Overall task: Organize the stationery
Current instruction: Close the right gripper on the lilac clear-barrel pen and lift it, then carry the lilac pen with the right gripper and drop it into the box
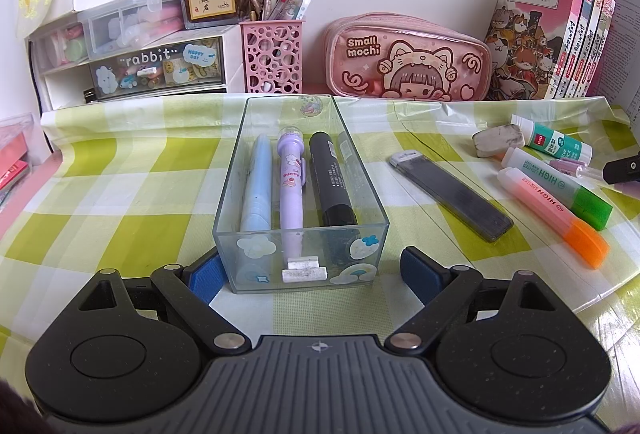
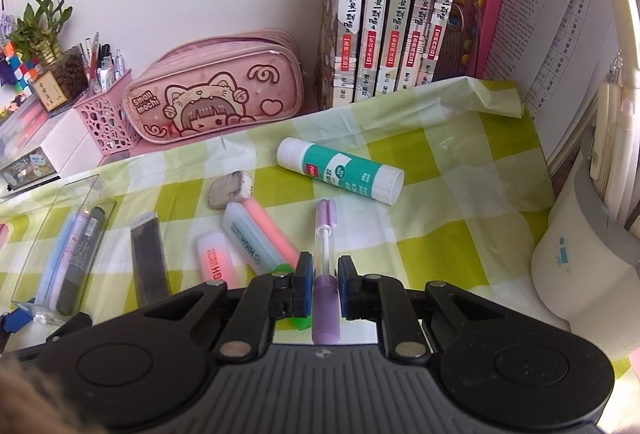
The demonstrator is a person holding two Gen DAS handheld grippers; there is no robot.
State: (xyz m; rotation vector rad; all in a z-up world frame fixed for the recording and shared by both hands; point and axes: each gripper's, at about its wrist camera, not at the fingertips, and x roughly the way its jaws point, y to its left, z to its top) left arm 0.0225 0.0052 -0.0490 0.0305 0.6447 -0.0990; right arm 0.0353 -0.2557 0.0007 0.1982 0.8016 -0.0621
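Observation:
A clear glass box [image 1: 240, 170] holds a blue pen [image 1: 256, 182], a purple pen [image 1: 291, 186] and a black marker [image 1: 332, 178]. My left gripper [image 1: 310, 270] is open and straddles the box's near end; its left pad sits against the glass and its right pad stands slightly apart. My right gripper [image 2: 322, 274] is shut on a purple pen with a clear middle [image 2: 326, 218], which points away towards the glue stick [image 2: 340, 170]. On the cloth to its left lie a green highlighter [image 2: 256, 238], an orange highlighter [image 2: 212, 258], a grey eraser [image 2: 230, 189] and a black lead case [image 2: 148, 258].
A pink pencil case [image 1: 404, 58], a pink pen holder [image 1: 272, 54] and small drawers [image 1: 132, 62] line the back wall. Books [image 2: 392, 6] stand at the back right. A white cup [image 2: 588, 254] stands close on the right. A green checked cloth [image 1: 120, 194] covers the desk.

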